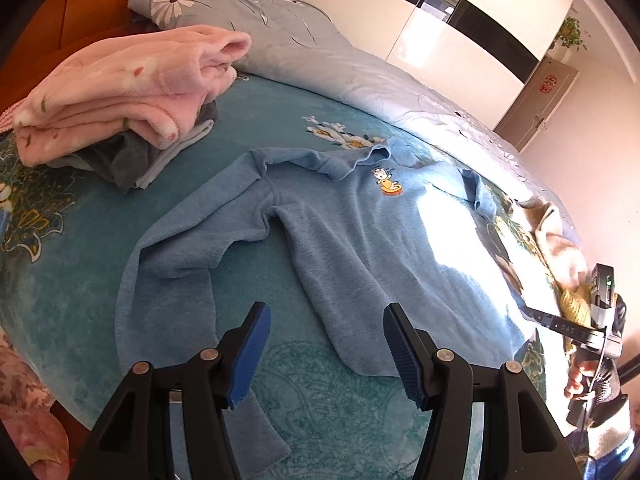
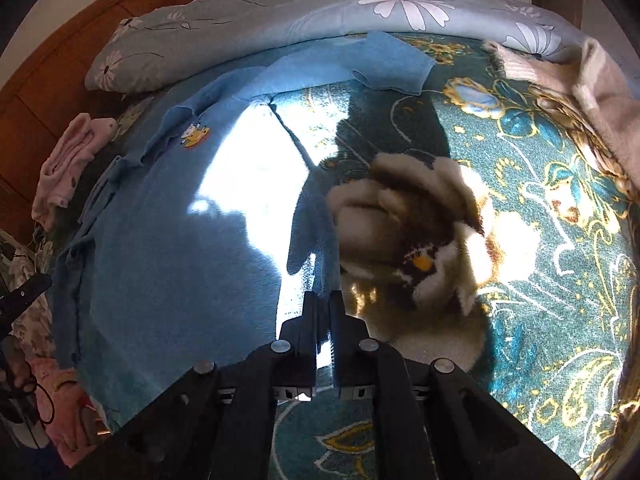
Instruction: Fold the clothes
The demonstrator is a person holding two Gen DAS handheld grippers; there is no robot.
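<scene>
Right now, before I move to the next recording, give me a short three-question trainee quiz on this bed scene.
1. True or false: the left gripper is clamped on cloth.
2. What tops the folded pile? A pink fleece, B white towel, C yellow jumper.
3. What does the right gripper pinch?
Key: 1 false, its jaws stand open; 2 A; 3 a sleeve of the blue sweater.

Left claw (image 1: 326,354) agape, right claw (image 2: 324,312) clamped
</scene>
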